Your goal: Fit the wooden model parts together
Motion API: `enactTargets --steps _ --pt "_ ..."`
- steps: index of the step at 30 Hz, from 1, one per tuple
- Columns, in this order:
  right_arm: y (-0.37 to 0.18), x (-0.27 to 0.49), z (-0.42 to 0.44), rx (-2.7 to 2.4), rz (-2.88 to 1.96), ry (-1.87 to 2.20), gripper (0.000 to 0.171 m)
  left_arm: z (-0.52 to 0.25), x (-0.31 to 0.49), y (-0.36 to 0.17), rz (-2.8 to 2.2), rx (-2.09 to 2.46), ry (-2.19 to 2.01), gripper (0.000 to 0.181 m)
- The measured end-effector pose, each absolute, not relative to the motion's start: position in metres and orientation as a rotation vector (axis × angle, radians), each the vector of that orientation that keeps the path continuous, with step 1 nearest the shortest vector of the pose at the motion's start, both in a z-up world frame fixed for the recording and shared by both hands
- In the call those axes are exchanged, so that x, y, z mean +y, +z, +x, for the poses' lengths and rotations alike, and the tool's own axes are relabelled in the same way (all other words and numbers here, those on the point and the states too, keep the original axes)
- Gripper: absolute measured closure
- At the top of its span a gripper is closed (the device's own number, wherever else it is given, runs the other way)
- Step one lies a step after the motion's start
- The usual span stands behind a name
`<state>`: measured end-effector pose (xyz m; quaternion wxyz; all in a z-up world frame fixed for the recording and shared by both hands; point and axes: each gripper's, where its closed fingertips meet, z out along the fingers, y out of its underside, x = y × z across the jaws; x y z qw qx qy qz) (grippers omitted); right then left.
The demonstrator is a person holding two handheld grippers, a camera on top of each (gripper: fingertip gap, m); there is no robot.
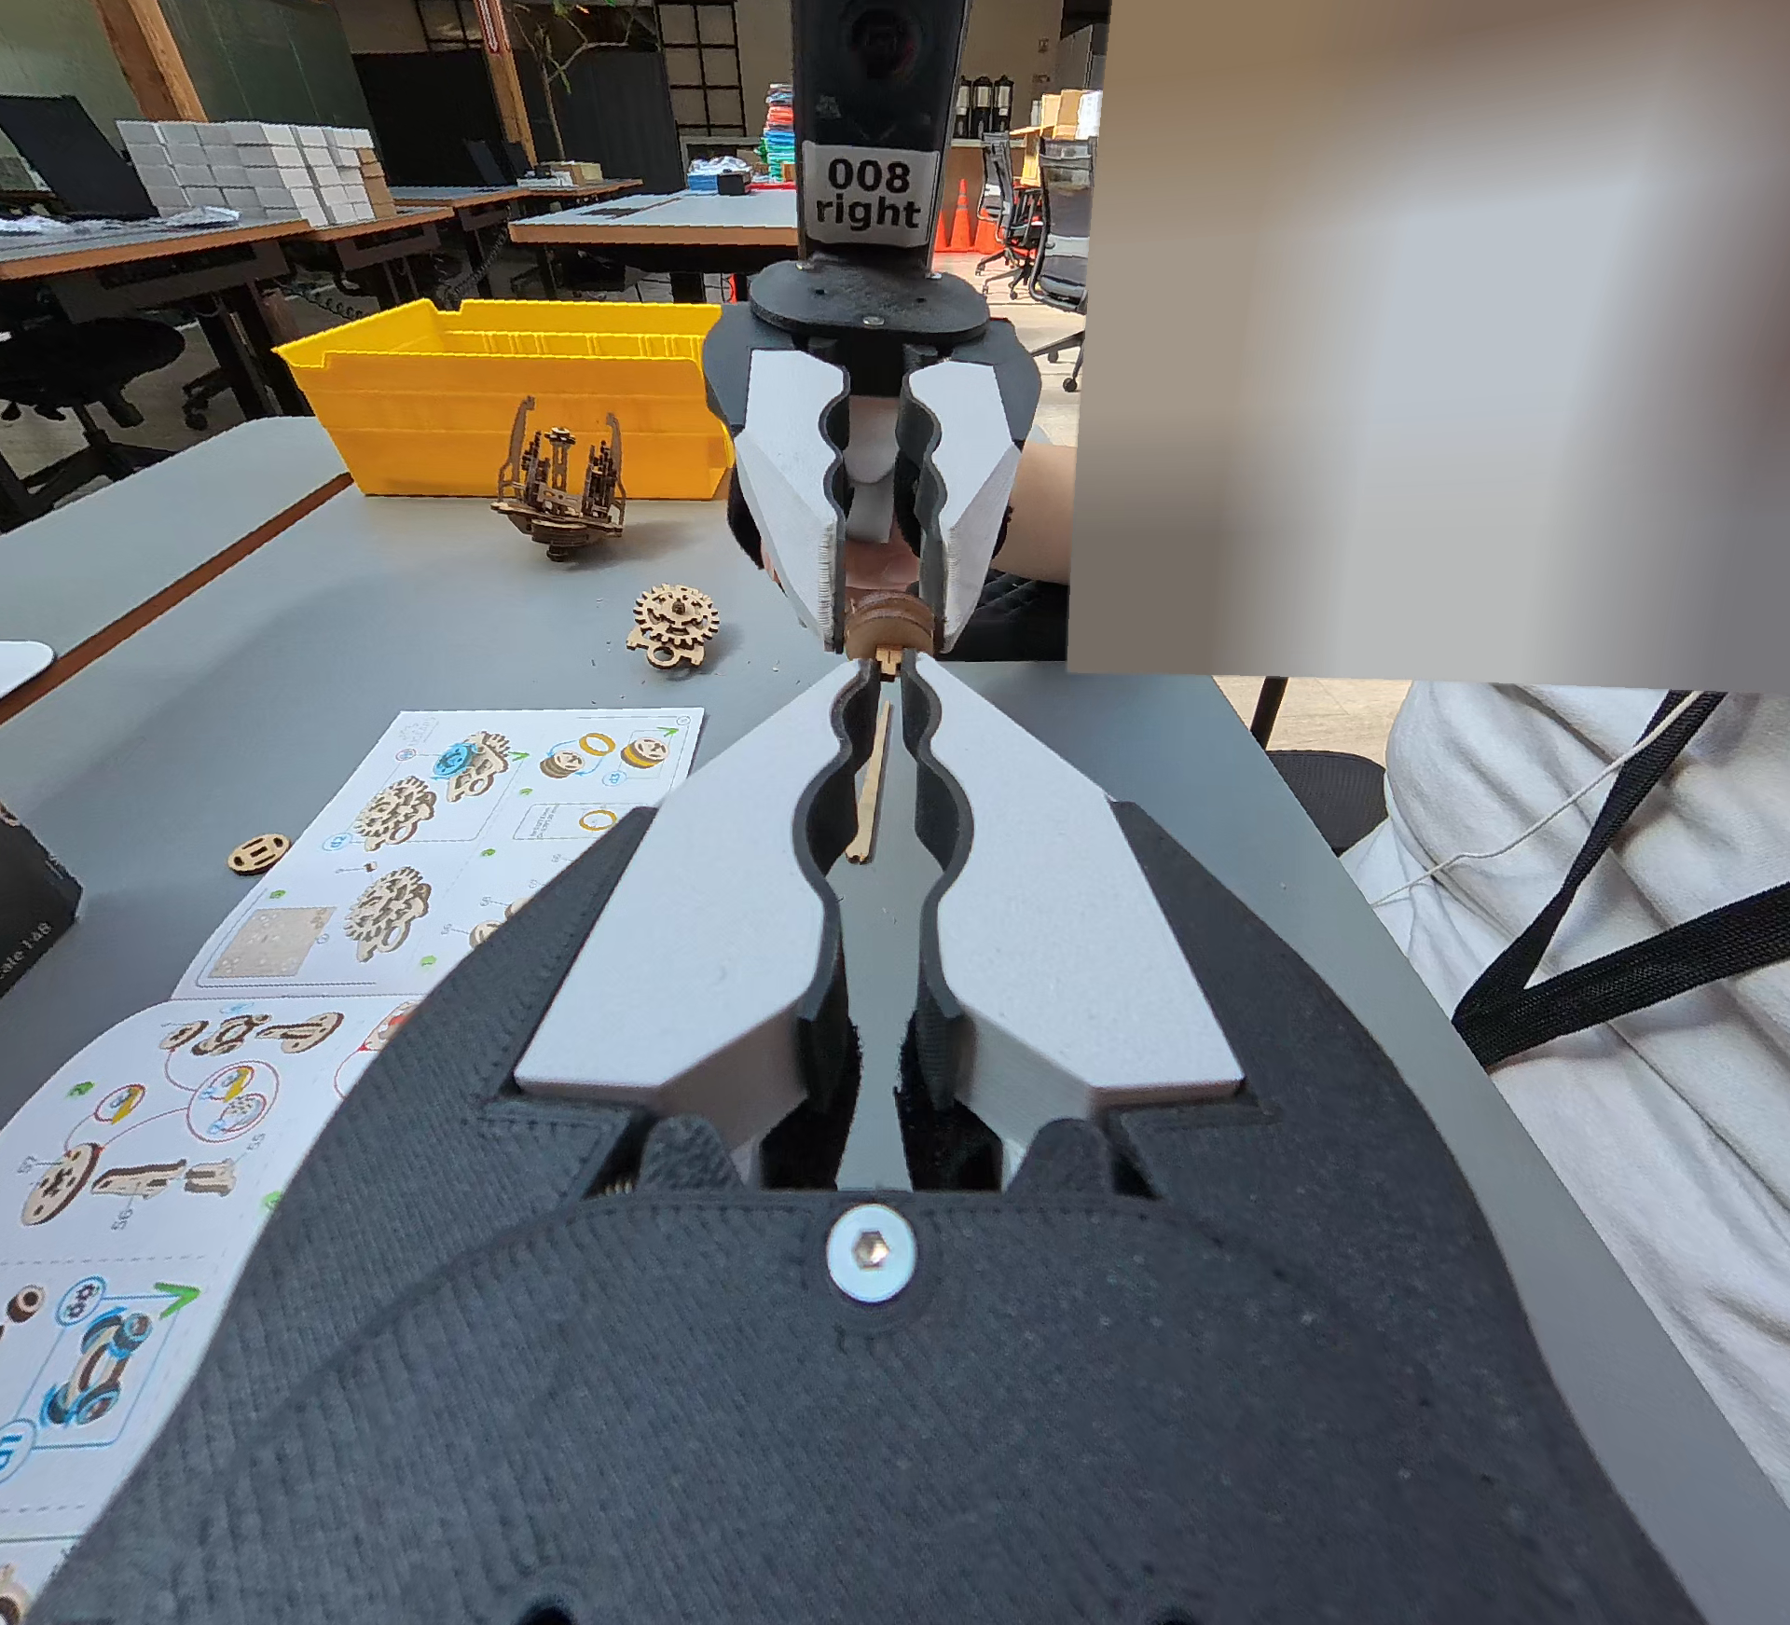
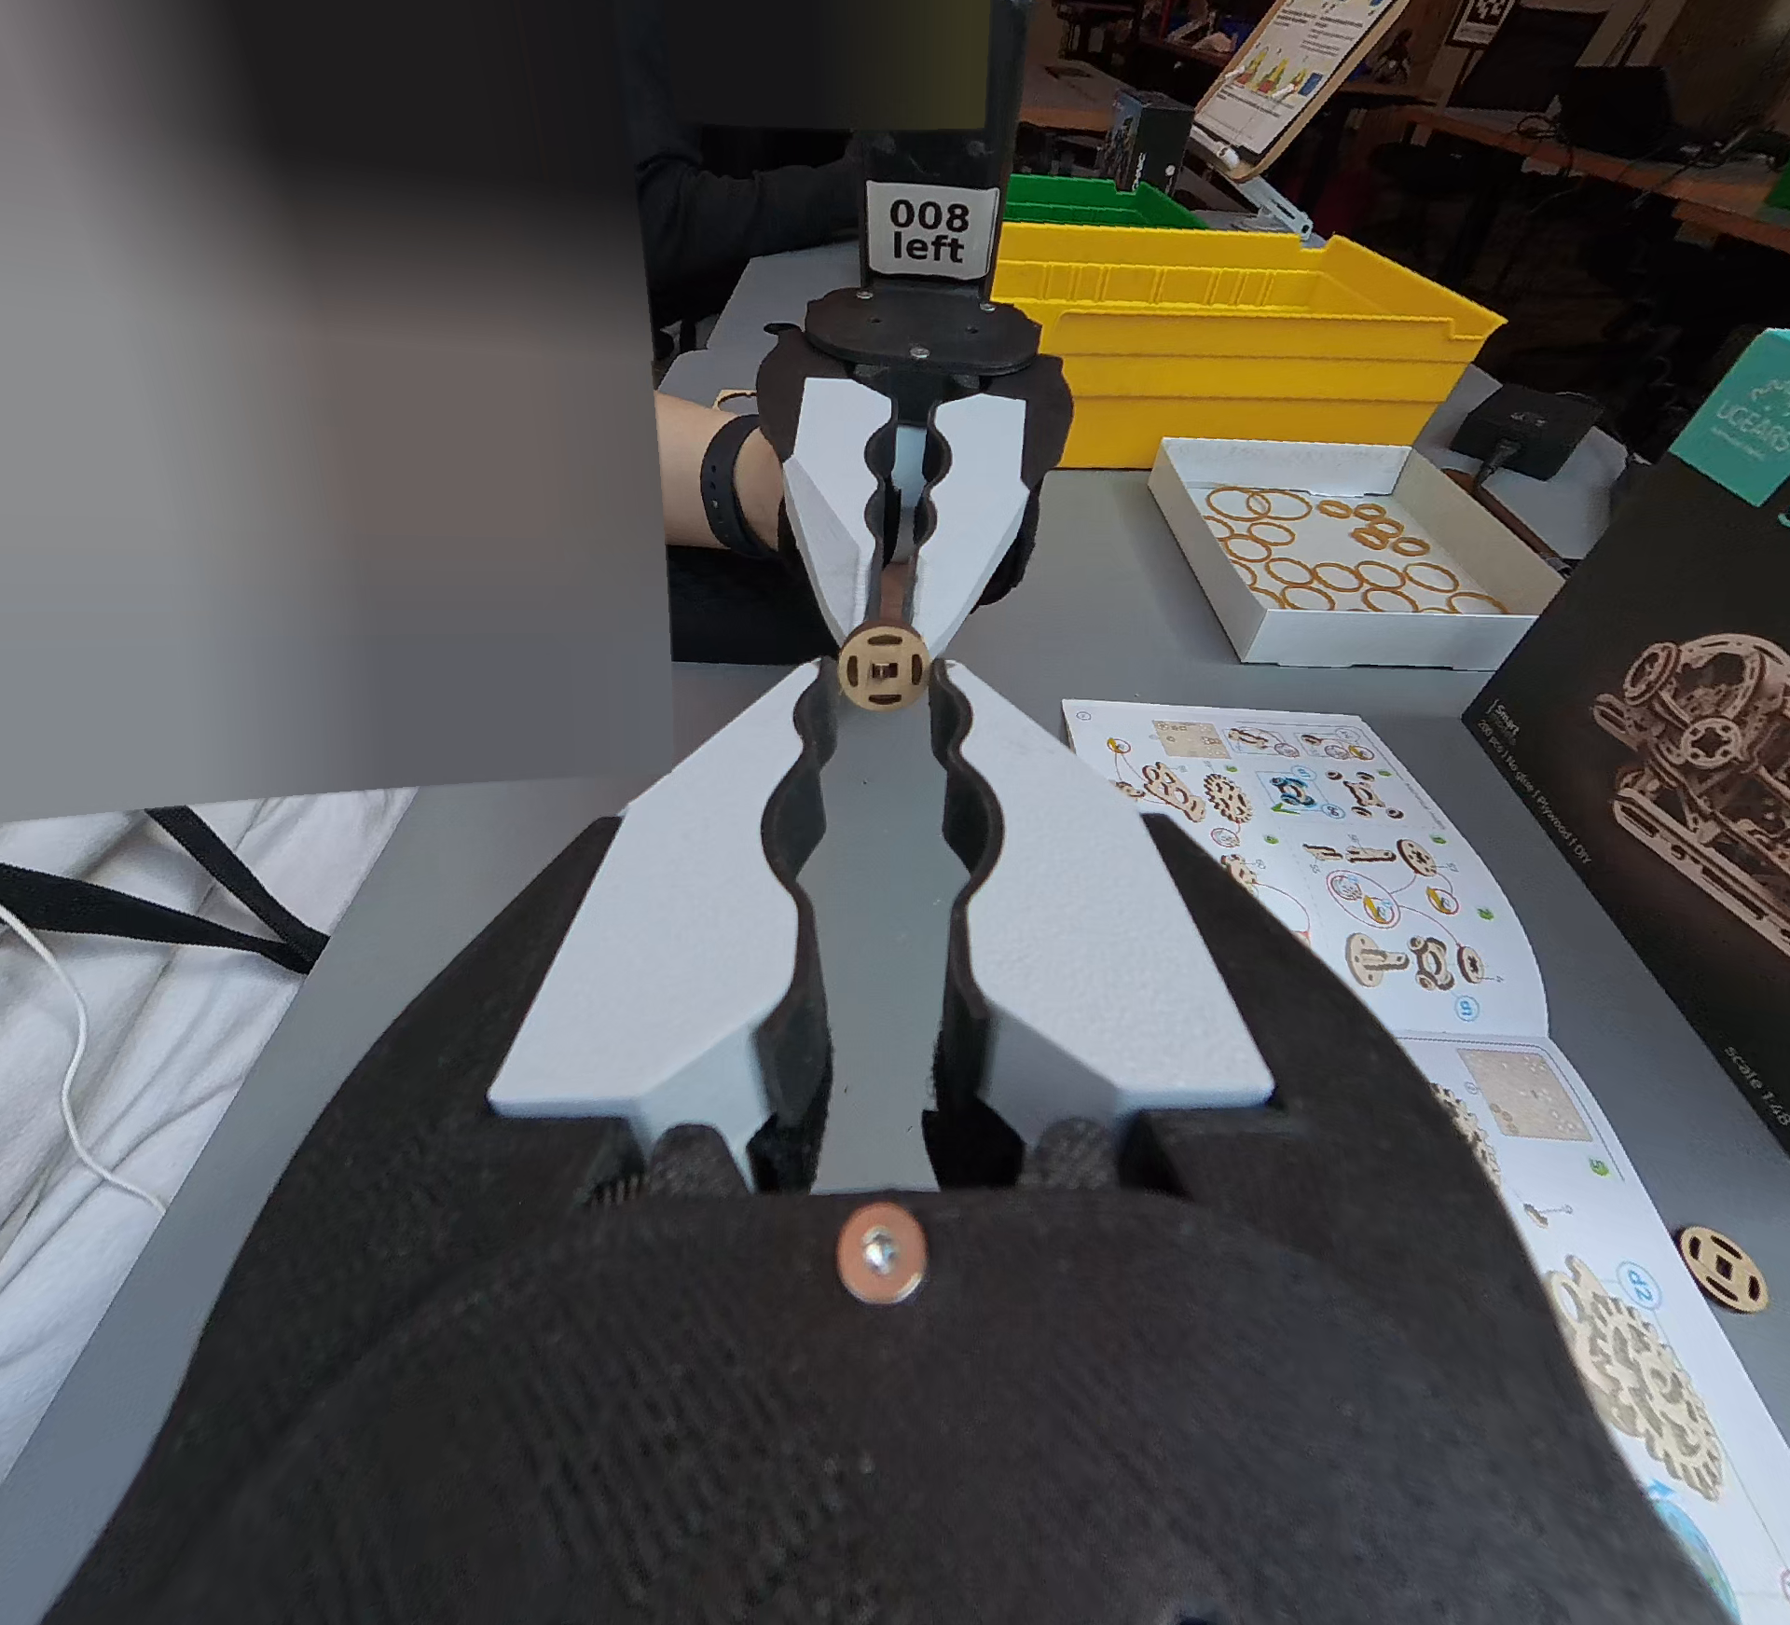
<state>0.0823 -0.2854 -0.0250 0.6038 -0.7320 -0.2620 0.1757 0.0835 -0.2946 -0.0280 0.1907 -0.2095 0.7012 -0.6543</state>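
In the left wrist view my left gripper point(image 1: 881, 676) is shut on a thin wooden stick point(image 1: 869, 789) that runs back between its fingers. The stick's front end meets a small round wooden wheel point(image 1: 886, 621). My right gripper point(image 1: 886, 641) faces it tip to tip and is shut on that wheel. In the right wrist view the right gripper point(image 2: 883, 676) pinches the slotted wheel point(image 2: 883, 670) by its rim, its flat face towards the camera. The left gripper point(image 2: 886, 621) sits directly behind the wheel, with the stick hidden. Both are held above the grey table point(image 1: 291, 610).
A gear assembly point(image 1: 675, 624) and a partly built model point(image 1: 559, 474) sit before a yellow bin point(image 1: 504, 387). An instruction sheet point(image 1: 436, 833) and a loose disc point(image 1: 259, 852) lie at left. A white tray of rings point(image 2: 1346, 552) and a dark box point(image 2: 1647, 755) stand at right. The tips of both grippers are at nearly the same place. From either gripper's tips it is about 25 cm to the gear assembly point(image 1: 675, 624).
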Motion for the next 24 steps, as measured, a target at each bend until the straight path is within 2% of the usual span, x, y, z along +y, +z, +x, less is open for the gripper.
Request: enactTargets --steps 15,24 --pt "-0.0161 -0.2779 0.0861 -0.575 -1.659 0.143 0.154 0.0867 -0.2869 -0.0192 -0.604 1.907 -1.781 0.179" --pt "-0.0236 -0.2861 0.0790 -0.671 -1.681 0.227 0.153 0.0794 -0.2962 -0.0267 -0.544 1.996 -1.756 0.179"
